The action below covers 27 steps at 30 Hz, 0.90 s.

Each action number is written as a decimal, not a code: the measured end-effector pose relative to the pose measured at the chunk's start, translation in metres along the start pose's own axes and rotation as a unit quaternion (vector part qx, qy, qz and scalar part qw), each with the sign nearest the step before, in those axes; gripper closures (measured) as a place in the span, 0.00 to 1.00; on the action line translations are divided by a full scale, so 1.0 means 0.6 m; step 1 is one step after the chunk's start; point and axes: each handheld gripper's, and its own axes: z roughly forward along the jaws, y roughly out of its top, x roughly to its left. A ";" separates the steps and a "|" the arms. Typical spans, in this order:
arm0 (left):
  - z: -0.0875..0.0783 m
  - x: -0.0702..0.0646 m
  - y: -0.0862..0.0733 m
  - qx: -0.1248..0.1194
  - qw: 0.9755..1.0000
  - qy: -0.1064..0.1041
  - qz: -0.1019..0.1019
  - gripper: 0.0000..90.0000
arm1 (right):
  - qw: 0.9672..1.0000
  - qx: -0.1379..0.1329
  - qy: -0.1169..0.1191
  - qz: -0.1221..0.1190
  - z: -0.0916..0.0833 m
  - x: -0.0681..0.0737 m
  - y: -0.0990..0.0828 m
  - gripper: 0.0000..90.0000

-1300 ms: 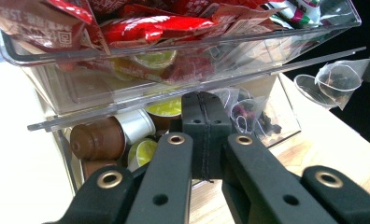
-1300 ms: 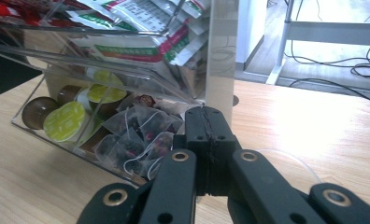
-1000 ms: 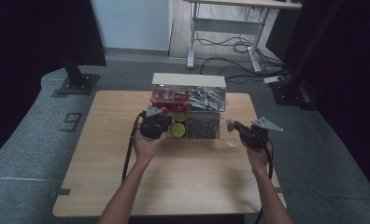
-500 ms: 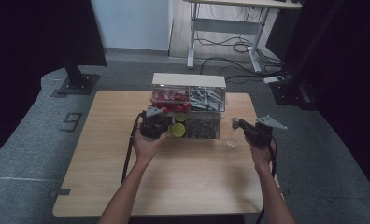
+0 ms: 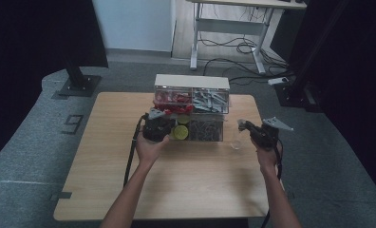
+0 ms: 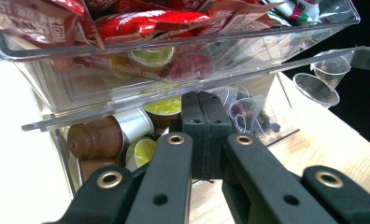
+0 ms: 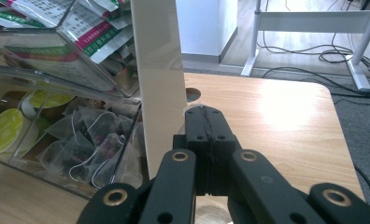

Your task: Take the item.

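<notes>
A clear drawer organizer [image 5: 192, 81] stands at the table's far middle. Its upper left drawer, full of red packets [image 6: 141, 21], juts out over the lower one, which holds brown and yellow-lidded pods [image 6: 94, 137]. My left gripper [image 5: 163, 124] [image 6: 204, 100] is shut, its tip under that jutting drawer, against the pod drawer's front. Just right of the organizer's white side wall [image 7: 157, 70], my right gripper [image 5: 243, 126] [image 7: 205, 114] is shut and looks pinched on the rim of a small clear cup [image 6: 330, 70]. A second clear cup [image 5: 236, 143] sits on the table below it.
Tea bags [image 7: 94, 149] fill the lower right drawer, with flat sachets above. The wooden table [image 5: 186, 190] has bare room in front and to both sides. Beyond it are a desk frame [image 5: 224, 23] with cables and a black stand base [image 5: 77, 85] on grey floor.
My right gripper has drifted a little to the right, away from the organizer. The cup on the table and my left gripper have stayed put.
</notes>
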 end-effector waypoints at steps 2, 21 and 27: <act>0.000 0.000 0.001 0.002 1.000 0.001 0.001 1.00 | 1.000 0.000 -0.003 0.000 0.001 -0.001 0.000 0.99; 0.001 -0.002 0.001 0.002 1.000 0.001 0.001 1.00 | 0.999 0.007 -0.012 -0.040 -0.004 0.006 -0.020 0.67; 0.002 -0.004 0.000 0.001 1.000 0.000 0.001 1.00 | 0.999 0.015 0.004 -0.038 -0.017 0.012 -0.038 0.64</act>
